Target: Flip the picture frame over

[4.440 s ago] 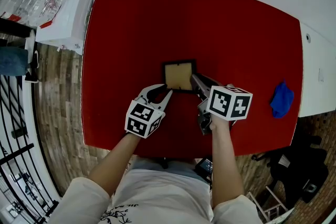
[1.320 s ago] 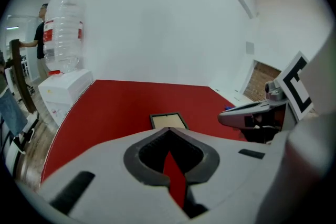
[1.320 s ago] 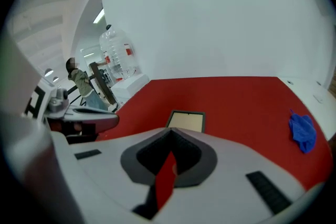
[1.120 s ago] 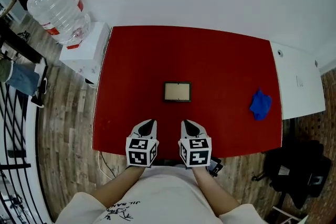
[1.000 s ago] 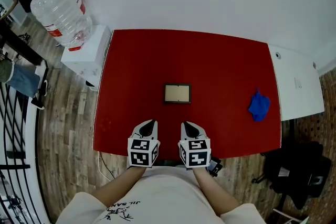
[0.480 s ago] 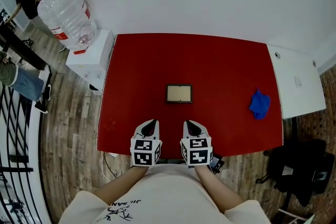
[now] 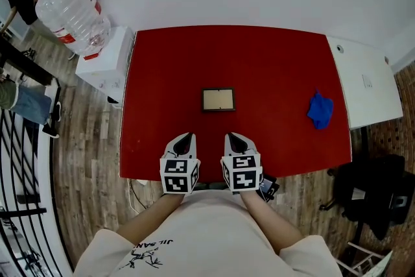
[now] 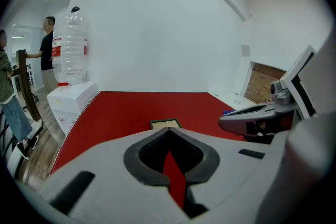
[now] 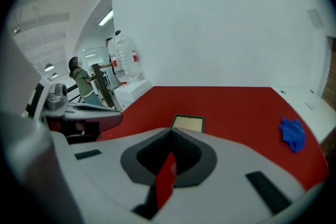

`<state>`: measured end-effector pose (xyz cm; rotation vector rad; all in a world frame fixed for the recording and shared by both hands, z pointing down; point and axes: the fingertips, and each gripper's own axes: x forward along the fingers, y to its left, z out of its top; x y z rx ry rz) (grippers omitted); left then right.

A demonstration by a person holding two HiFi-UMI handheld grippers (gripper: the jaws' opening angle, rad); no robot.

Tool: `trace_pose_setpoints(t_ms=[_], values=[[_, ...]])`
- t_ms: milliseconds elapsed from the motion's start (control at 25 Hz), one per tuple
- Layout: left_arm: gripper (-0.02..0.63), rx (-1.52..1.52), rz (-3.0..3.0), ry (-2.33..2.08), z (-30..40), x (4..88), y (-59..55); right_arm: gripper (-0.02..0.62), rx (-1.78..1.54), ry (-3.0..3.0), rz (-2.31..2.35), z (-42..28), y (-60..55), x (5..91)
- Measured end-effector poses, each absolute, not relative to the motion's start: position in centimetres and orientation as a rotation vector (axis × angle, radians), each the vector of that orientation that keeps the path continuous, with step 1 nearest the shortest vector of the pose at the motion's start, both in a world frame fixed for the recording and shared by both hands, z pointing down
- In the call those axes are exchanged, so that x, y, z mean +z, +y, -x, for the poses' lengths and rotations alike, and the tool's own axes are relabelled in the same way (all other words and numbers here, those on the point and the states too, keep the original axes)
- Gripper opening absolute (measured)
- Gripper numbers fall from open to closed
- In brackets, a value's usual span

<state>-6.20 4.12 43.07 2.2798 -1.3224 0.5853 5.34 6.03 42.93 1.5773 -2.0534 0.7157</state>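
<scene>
- Head view: picture frame [image 7: 218,100] lies flat on the red desk [image 7: 162,68]. Thin dark rim, beige panel facing up. It sits ahead of both claws, well apart from them. Left claw [image 7: 187,137] and right claw [image 7: 231,137] are side by side at the near edge.
- Left gripper view: left claw [image 8: 168,131] jaws together, nothing held; frame [image 8: 165,124] straight ahead.
- Right gripper view: right claw [image 9: 170,132] closed, empty; frame [image 9: 187,123] ahead, slightly right.

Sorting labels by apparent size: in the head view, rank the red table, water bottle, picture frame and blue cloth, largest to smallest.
1. red table, by far
2. water bottle
3. picture frame and blue cloth look about alike, so I won't rank them.
</scene>
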Motion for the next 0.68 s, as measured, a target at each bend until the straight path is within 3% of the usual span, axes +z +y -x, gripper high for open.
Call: trace_pose_setpoints(t_ms=[680], values=[[0.006, 0.586, -2.271, -1.320, 6.73, 43.38, 3.82, 0.005, 0.727, -2.045, -1.575, -5.16, 6.03, 43.28]])
